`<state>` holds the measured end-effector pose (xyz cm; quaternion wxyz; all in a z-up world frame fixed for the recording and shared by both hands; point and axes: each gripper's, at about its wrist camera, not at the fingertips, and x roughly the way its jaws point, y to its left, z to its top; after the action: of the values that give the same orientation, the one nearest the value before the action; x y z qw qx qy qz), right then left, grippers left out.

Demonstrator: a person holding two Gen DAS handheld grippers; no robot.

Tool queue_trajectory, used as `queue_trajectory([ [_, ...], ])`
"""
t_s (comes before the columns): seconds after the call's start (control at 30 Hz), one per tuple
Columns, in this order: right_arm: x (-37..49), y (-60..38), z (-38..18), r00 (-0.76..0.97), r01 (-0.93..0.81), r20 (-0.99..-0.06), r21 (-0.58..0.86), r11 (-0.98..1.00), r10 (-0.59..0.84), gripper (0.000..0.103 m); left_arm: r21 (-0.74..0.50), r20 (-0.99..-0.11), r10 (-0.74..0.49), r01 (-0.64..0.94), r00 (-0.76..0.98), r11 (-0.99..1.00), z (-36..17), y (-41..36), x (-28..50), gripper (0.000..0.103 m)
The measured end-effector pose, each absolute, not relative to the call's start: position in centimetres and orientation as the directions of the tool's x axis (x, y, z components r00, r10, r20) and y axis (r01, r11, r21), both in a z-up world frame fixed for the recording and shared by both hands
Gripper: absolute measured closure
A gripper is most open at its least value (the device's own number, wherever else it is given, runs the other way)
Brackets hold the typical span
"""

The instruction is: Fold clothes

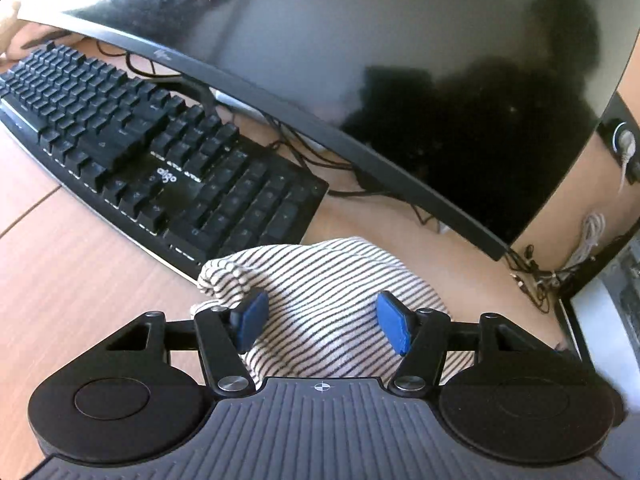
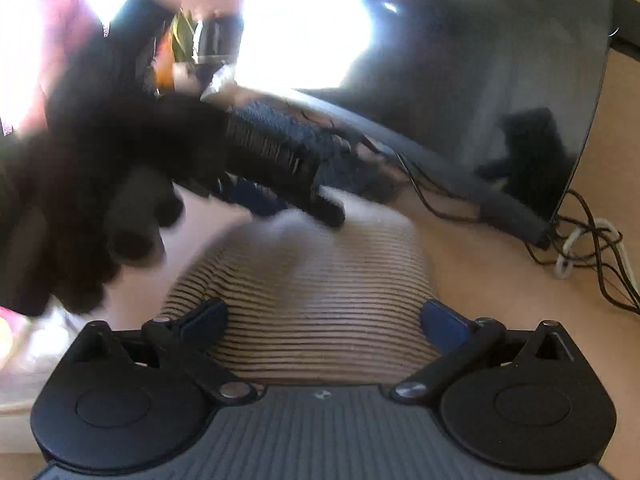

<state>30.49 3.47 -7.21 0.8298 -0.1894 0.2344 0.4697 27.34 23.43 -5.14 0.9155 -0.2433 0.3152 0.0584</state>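
A white garment with thin black stripes (image 1: 324, 292) lies bunched on the wooden desk just in front of the keyboard. My left gripper (image 1: 324, 320) is open, its blue pads (image 1: 394, 322) set wide on either side of the cloth mound, gripping nothing. In the right wrist view the same striped garment (image 2: 320, 300) lies under my right gripper (image 2: 324, 320), which is open with the cloth between its spread fingers. The other gripper and a black-gloved hand (image 2: 120, 184) hover blurred over the garment's far left end.
A black keyboard (image 1: 152, 152) lies at the left, a large dark monitor (image 1: 400, 80) stands close behind the garment. Tangled cables (image 2: 580, 248) lie at the right by the monitor's corner. The wooden desk (image 1: 60, 280) extends to the left.
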Motion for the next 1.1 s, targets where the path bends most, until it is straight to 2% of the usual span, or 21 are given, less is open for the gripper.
queue_trajectory([
  [0.13, 31.0, 3.3, -6.5, 0.437, -0.873, -0.574, -0.084, 0.481, 0.692, 0.0, -0.412, -0.59, 0.0, -0.301, 0.807, 0.86, -5.1, 23.4, 27.1, 0.037],
  [0.23, 31.7, 1.0, -5.0, 0.388, -0.877, -0.588, 0.003, 0.481, 0.71, 0.0, -0.406, -0.572, 0.068, -0.354, 0.818, 0.842, -4.2, 22.6, 25.4, 0.036],
  [0.27, 31.7, -0.4, -4.7, 0.381, -0.873, -0.581, 0.029, 0.486, 0.719, 0.0, -0.396, -0.565, 0.102, -0.377, 0.819, 0.837, -3.7, 22.1, 24.4, 0.032],
  [0.3, 31.8, -1.9, -4.3, 0.378, -0.87, -0.57, 0.053, 0.491, 0.73, 0.0, -0.377, -0.558, 0.141, -0.401, 0.818, 0.835, -3.2, 21.3, 23.2, 0.023],
  [0.47, 31.6, -8.1, -4.2, 0.434, -0.836, -0.534, 0.062, 0.546, 0.725, 0.0, -0.241, -0.566, 0.298, -0.5, 0.769, 0.832, -3.6, 14.1, 16.8, 0.017],
  [0.53, 31.3, -10.4, -5.0, 0.446, -0.817, -0.541, 0.081, 0.571, 0.713, 0.0, -0.221, -0.577, 0.33, -0.532, 0.747, 0.817, -4.4, 10.9, 15.0, 0.007],
  [0.63, 31.3, -13.5, -6.6, 0.473, -0.788, -0.553, 0.083, 0.61, 0.686, 0.0, -0.207, -0.591, 0.359, -0.565, 0.723, 0.799, -5.2, 6.8, 13.7, 0.0],
  [0.77, 29.7, -15.5, -8.9, 0.581, -0.754, -0.513, -0.046, 0.655, 0.632, 0.0, -0.122, -0.605, 0.413, -0.592, 0.681, 0.797, -5.7, 2.5, 13.8, 0.0],
  [0.9, 29.9, -16.8, -9.5, 0.553, -0.759, -0.531, -0.004, 0.651, 0.641, 0.0, -0.046, -0.601, 0.469, -0.613, 0.647, 0.788, -5.7, -0.3, 13.2, 0.0],
  [1.1, 29.9, -17.4, -9.3, 0.546, -0.768, -0.51, 0.013, 0.641, 0.664, 0.0, -0.016, -0.606, 0.523, -0.667, 0.6, 0.745, -5.8, -2.2, 12.6, 0.0],
])
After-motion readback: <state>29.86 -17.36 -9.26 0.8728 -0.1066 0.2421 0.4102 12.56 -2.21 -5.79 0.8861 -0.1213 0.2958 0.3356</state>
